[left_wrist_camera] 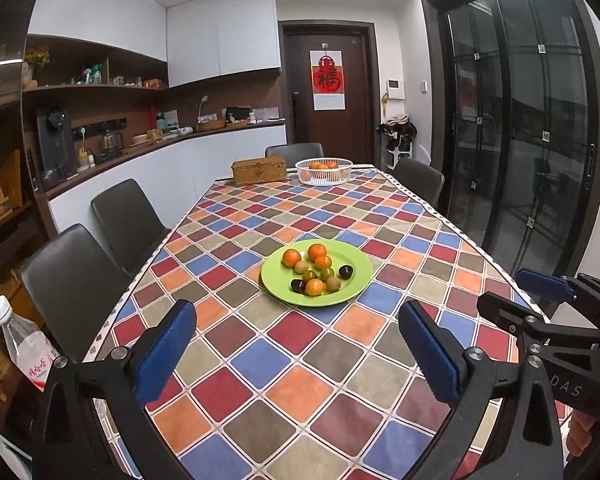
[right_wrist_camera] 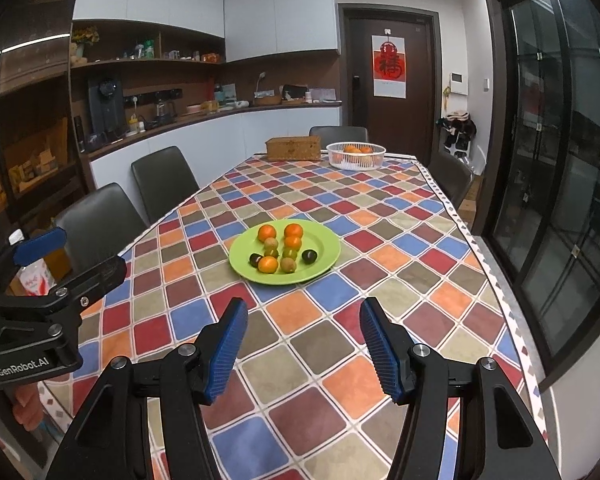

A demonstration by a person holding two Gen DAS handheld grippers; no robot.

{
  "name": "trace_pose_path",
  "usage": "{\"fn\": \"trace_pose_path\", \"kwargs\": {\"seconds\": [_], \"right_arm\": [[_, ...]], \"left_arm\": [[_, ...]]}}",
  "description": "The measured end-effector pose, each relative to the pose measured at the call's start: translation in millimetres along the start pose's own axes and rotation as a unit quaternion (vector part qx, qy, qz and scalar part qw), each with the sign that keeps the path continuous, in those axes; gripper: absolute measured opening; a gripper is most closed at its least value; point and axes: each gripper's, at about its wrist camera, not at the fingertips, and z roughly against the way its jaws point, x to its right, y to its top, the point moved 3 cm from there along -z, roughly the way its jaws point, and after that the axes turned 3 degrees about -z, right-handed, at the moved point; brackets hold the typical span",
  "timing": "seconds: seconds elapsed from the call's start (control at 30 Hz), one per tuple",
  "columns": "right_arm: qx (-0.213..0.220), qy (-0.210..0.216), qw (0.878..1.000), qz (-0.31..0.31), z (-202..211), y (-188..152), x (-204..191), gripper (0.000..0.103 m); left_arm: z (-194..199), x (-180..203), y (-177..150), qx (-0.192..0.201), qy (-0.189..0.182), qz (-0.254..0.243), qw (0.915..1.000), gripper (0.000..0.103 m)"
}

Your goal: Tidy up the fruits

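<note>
A green plate (left_wrist_camera: 356,268) (right_wrist_camera: 324,248) sits mid-table with several fruits: oranges (left_wrist_camera: 317,251) (right_wrist_camera: 293,231), brownish kiwis (left_wrist_camera: 333,283) (right_wrist_camera: 288,265), dark plums (left_wrist_camera: 345,271) (right_wrist_camera: 309,256) and small green fruits (left_wrist_camera: 309,275). A white slatted basket (left_wrist_camera: 323,176) (right_wrist_camera: 355,159) with oranges stands at the far end. My left gripper (left_wrist_camera: 298,322) is open and empty, above the near table, short of the plate. My right gripper (right_wrist_camera: 304,320) is open and empty, also short of the plate. Each shows at the other view's edge.
A woven box (left_wrist_camera: 259,171) (right_wrist_camera: 293,148) stands left of the basket. The table has a checkered cloth (left_wrist_camera: 300,380). Dark chairs (left_wrist_camera: 128,220) (right_wrist_camera: 164,180) line the left side and far end. A water bottle (left_wrist_camera: 24,344) stands at the left. Glass doors are at the right.
</note>
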Motion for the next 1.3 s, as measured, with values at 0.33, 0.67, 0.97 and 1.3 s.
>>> {"fn": "trace_pose_path", "kwargs": {"seconds": [0.33,0.67,0.97,1.3], "right_arm": [[0.004,0.002,1.0,0.003,10,-2,-4,0.059],[0.009,0.004,1.0,0.004,20,-6,-6,0.059],[0.01,0.004,1.0,0.004,23,-7,-7,0.059],[0.011,0.002,1.0,0.005,26,-7,-6,0.059]], "left_arm": [[13,3,-7,0.004,0.002,-0.001,1.0,0.103],[24,8,-11,0.006,0.0,0.0,1.0,0.103],[24,8,-11,0.005,0.0,0.001,1.0,0.103],[27,9,-9,0.001,-0.002,0.002,1.0,0.103]]}}
